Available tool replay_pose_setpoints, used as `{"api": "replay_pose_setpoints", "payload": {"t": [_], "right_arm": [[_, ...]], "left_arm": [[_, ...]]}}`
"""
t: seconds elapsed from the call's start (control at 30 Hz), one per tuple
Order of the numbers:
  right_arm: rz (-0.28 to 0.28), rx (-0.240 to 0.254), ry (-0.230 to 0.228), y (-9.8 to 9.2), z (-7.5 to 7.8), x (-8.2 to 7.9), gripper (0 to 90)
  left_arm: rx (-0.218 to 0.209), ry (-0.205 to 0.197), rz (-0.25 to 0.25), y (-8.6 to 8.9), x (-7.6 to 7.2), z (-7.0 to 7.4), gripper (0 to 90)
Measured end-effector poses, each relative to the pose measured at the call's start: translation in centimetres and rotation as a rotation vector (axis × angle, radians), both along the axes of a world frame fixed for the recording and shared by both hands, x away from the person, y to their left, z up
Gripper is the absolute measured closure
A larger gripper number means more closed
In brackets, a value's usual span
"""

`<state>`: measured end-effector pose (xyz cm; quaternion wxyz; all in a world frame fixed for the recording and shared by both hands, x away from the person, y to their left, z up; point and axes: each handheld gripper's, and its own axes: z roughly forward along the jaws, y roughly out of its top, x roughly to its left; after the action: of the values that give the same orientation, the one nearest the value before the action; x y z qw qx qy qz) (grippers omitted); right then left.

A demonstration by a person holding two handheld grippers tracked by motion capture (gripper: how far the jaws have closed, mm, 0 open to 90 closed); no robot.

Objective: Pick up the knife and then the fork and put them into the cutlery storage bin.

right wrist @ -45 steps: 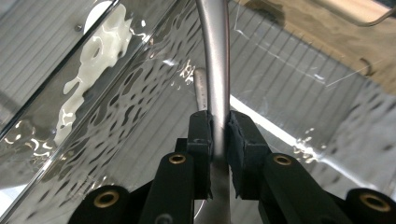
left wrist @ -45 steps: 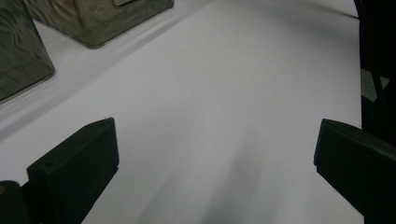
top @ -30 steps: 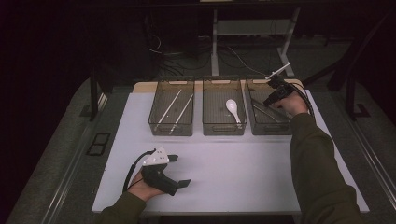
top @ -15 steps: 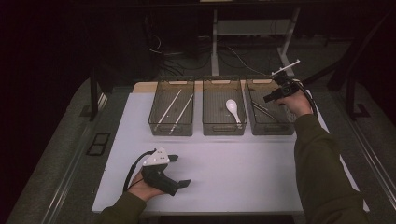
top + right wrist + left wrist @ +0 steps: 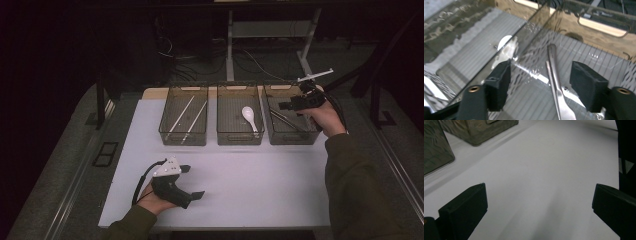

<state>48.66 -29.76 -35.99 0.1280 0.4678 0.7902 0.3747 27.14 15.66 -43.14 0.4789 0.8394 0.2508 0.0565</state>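
Note:
Three clear bins stand in a row at the back of the white table [image 5: 260, 175]. The left bin [image 5: 184, 134] holds chopsticks [image 5: 181, 116], the middle bin [image 5: 239, 135] a white spoon [image 5: 249, 116], the right bin [image 5: 292, 136] metal utensils [image 5: 281, 118]. My right gripper [image 5: 289, 106] hovers over the right bin; its jaws have just been opening. From the right gripper [image 5: 544, 86] view a metal utensil [image 5: 554, 75] lies on the bin floor below the gap, untouched by the pads. My left gripper [image 5: 192, 181] rests on the table near the front, open and empty [image 5: 539, 202].
Corners of two bins [image 5: 439, 152] show at the top left of the left gripper view. A wooden board [image 5: 150, 93] lies behind the bins. Table legs and cables [image 5: 230, 50] stand beyond the far edge. A dark sleeve [image 5: 355, 190] crosses the table's right side.
The right gripper has opened its jaws over the right bin and lifted slightly toward the right. The left hand and its gripper have stayed where they were.

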Motion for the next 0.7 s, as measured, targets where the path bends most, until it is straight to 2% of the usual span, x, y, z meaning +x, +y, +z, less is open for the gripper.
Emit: {"api": "replay_pose_setpoints", "payload": {"t": [0.1, 0.33, 0.57, 0.7], "right_arm": [[0.014, 0.03, -0.027, 0.2, 0.2, -0.9, 28.1], [0.024, 0.038, -0.075, 0.1, 0.2, -2.8, 23.4], [0.045, 0.045, -0.1, -0.1, -0.3, -4.8, 20.8], [0.057, 0.066, -0.114, -0.1, -0.7, -6.0, 20.1]], "left_arm": [[-0.001, 0.004, 0.002, 0.0, 0.0, 0.0, 0.0], [0.004, 0.001, -0.003, 0.0, 0.0, 0.0, 0.0], [0.003, 0.001, -0.003, 0.0, -0.1, 0.0, 0.0], [0.002, 0.002, -0.002, 0.0, -0.1, 0.0, 0.0]]}}
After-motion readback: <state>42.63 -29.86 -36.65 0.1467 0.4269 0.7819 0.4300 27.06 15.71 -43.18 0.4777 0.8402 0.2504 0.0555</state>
